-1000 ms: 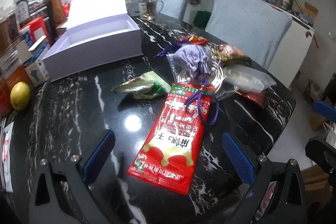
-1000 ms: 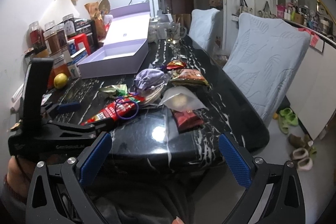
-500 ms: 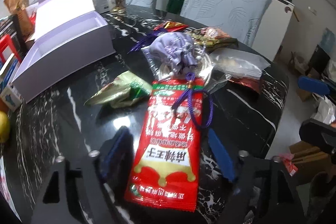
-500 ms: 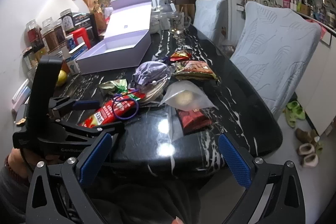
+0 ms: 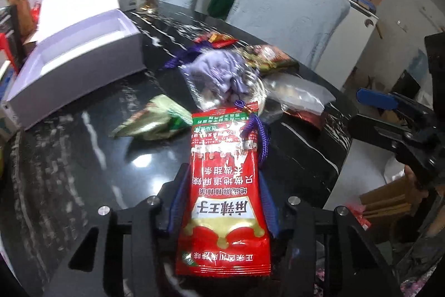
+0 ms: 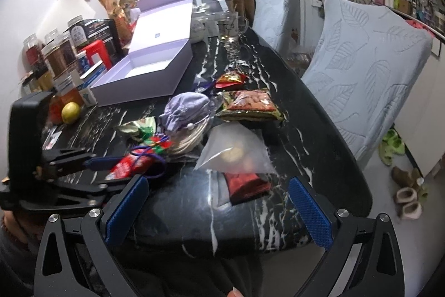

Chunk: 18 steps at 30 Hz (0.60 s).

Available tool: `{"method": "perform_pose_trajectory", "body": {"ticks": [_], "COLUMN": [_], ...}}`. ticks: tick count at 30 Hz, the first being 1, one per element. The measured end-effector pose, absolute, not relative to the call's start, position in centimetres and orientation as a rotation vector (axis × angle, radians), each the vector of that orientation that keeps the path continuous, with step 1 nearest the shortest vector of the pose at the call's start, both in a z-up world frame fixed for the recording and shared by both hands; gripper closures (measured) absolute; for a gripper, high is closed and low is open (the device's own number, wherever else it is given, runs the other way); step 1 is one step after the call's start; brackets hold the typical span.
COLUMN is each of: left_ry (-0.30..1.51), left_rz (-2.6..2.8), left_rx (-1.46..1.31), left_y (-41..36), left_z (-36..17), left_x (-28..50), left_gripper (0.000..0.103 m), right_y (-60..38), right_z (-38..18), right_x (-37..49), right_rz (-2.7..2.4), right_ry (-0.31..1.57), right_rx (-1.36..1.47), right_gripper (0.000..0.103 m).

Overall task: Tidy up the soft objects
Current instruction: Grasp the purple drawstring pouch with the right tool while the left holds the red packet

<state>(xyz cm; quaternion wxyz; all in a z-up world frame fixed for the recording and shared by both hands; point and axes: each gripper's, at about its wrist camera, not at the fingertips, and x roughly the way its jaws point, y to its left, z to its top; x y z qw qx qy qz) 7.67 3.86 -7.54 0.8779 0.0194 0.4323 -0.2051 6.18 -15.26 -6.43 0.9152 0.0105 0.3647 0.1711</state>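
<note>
My left gripper (image 5: 224, 199) is shut on the near end of a long red snack packet (image 5: 225, 185) that lies on the black marble table (image 5: 69, 157); both also show in the right wrist view (image 6: 130, 167). A purple cord (image 5: 261, 138) lies across the packet's far end. Beyond it sit a lilac drawstring pouch (image 5: 219, 71), a green foil wrapper (image 5: 153, 121) and a clear bag (image 5: 300, 95). My right gripper (image 6: 217, 210) is open and empty at the table's near edge, in front of a dark red packet (image 6: 244, 183).
An open lilac box (image 6: 150, 68) stands at the back left of the table. A nut packet (image 6: 250, 103) and a small red packet (image 6: 229, 80) lie behind the pouch. Jars (image 6: 55, 54) and a lemon (image 6: 70, 112) line the left edge. Two covered chairs (image 6: 370, 60) stand on the right.
My left gripper moved forward over the red packet and closed on its near end. My right gripper moved closer to the table and stayed open.
</note>
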Motion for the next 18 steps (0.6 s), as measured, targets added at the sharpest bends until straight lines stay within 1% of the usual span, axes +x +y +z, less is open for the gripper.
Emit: {"method": "perform_pose_trajectory", "body": {"ticks": [11, 18], "left_ry": [0.819, 0.788], "left_rz": [-0.351, -0.279], "left_rx": [-0.039, -0.022], "left_y": [7.5, 9.2], "left_z": [-2.7, -1.9], "left_x": [6.5, 6.7], "left_gripper": [0.056, 0.056], "right_y": [-13.2, -9.5], "right_z": [-4.9, -4.7], "right_x": [8.1, 9.9], "right_rz": [0.417, 0.527], "right_ry": [0.734, 0.723], "right_rx": [-0.014, -0.048], "right_gripper": [0.000, 0.000]}}
